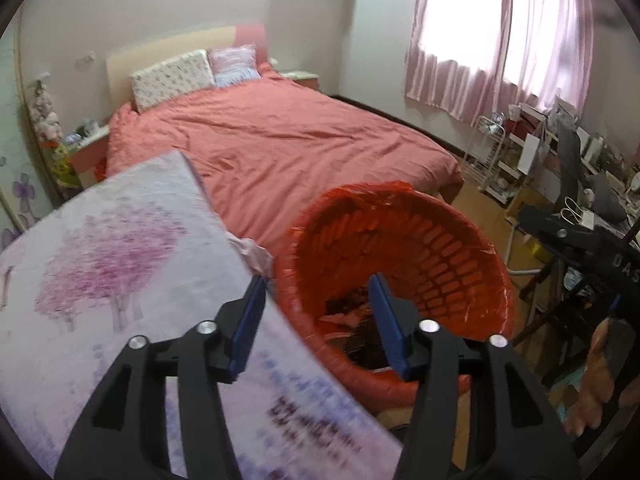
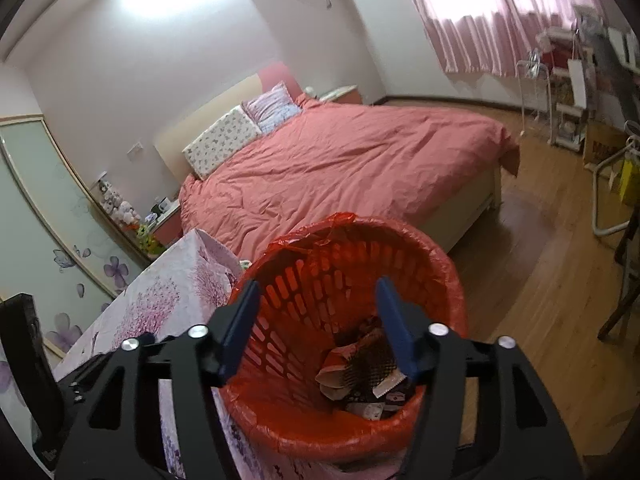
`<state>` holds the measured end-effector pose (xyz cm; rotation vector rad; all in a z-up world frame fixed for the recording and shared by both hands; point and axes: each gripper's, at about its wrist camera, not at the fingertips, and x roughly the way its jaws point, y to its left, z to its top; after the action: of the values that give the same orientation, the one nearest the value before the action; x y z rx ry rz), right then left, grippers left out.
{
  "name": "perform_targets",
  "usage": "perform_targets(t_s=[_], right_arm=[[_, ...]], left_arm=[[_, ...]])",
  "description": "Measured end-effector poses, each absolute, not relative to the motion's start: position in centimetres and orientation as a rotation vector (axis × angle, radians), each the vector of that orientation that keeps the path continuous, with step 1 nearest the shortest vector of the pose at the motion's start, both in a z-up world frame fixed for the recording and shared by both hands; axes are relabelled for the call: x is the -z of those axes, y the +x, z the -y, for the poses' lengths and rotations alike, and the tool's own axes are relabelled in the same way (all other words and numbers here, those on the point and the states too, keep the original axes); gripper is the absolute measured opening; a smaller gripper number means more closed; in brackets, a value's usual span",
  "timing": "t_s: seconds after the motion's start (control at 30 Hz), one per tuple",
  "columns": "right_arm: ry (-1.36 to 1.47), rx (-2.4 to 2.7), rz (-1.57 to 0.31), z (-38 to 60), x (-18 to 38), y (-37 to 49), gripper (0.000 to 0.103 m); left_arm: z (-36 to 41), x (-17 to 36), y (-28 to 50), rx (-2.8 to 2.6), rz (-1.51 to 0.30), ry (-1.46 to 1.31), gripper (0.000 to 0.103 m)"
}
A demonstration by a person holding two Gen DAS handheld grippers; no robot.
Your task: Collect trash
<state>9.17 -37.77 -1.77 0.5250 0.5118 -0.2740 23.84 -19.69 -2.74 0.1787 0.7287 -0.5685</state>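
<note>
A red slatted trash basket [image 1: 444, 264] lined with a red plastic bag stands on the floor between a cloth-covered table and the bed. Crumpled wrappers and paper trash [image 2: 368, 368] lie at its bottom, dimly seen as trash [image 1: 348, 312] in the left wrist view. My left gripper [image 1: 317, 280] hangs open over the basket's left rim, nothing between its blue pads. My right gripper [image 2: 318, 282] is open directly above the basket [image 2: 440, 256], with only the basket's inside between its blue pads.
A table with a pink tree-print cloth [image 1: 120, 260] touches the basket's left side. The bed with a salmon duvet [image 2: 340, 160] lies behind. A cluttered desk and white rack [image 1: 492, 160] stand right, wooden floor [image 2: 540, 280] beside the basket. A person's hand [image 1: 600, 360] shows lower right.
</note>
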Motion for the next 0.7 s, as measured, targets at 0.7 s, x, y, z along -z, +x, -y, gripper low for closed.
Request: perform_targets(t_s=[0.7], right_arm=[[0.234, 0.411, -0.359, 23.8, -2.6, -4.1, 0.101]], left_arm=[[1.1, -2.3, 3.4, 0.213, -0.422, 0.076, 0.099]])
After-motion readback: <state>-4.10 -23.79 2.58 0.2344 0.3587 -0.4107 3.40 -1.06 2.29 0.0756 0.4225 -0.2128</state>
